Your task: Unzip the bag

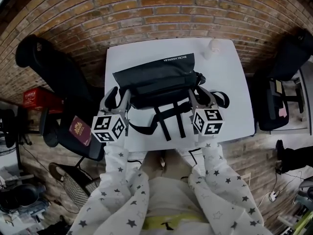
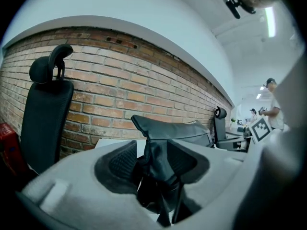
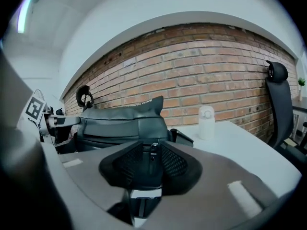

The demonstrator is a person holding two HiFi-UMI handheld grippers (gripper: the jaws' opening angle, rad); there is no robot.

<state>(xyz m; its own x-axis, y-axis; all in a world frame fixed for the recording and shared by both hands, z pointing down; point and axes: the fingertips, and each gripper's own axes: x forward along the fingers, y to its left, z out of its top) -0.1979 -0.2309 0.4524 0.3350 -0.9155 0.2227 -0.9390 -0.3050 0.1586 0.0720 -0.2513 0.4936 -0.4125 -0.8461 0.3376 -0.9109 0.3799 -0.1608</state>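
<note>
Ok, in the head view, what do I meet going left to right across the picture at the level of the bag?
red box → black chair on the left → left gripper → black bag → right gripper → black chair on the right. The white bottle is left out: it lines up with the right gripper.

A white table (image 1: 230, 82) is standing against a brick wall (image 1: 146, 9), with a small white bottle (image 1: 213, 47) sitting upright near its far right corner. A black office chair (image 1: 54, 77) is standing to its left, a dark red booklet (image 1: 79, 130) lying on the seat and a red box (image 1: 36, 98) sitting beside it.
</note>
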